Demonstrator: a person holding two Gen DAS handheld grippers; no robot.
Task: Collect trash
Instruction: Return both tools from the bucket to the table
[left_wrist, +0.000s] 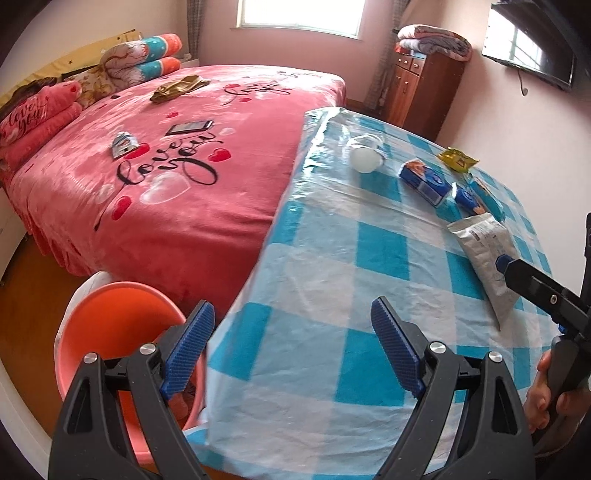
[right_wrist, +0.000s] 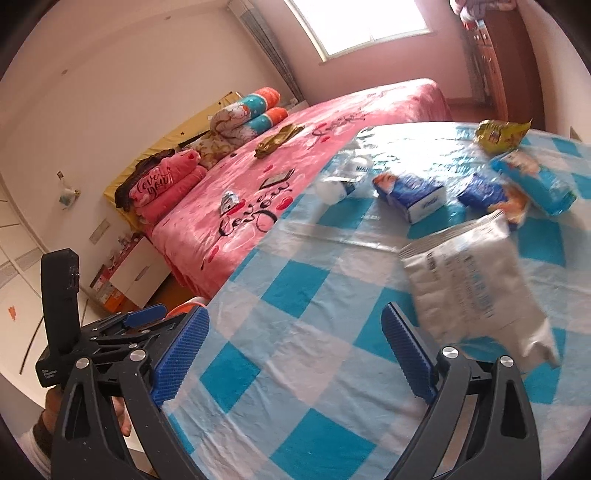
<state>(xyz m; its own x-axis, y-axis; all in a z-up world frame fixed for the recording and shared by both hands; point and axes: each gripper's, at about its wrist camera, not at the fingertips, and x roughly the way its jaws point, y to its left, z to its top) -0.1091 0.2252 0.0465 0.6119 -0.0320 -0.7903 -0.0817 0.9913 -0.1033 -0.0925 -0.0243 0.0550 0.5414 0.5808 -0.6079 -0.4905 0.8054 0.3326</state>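
Flat silver foil pouch (right_wrist: 476, 284) lies on the blue-and-white checked counter (right_wrist: 295, 332), just ahead and right of the right gripper (right_wrist: 295, 354); its fingers stand wide apart, nothing between them. Beyond: blue snack box (right_wrist: 413, 195), blue wrapper (right_wrist: 487, 192), yellow-green crumpled packet (right_wrist: 498, 134), clear plastic cup on its side (left_wrist: 364, 153). Left gripper (left_wrist: 293, 347) fingers also wide, empty, over the counter's near edge. Only the left view shows the orange plastic bucket (left_wrist: 110, 332) fully, below its left finger. Pink bed (left_wrist: 147, 177) behind.
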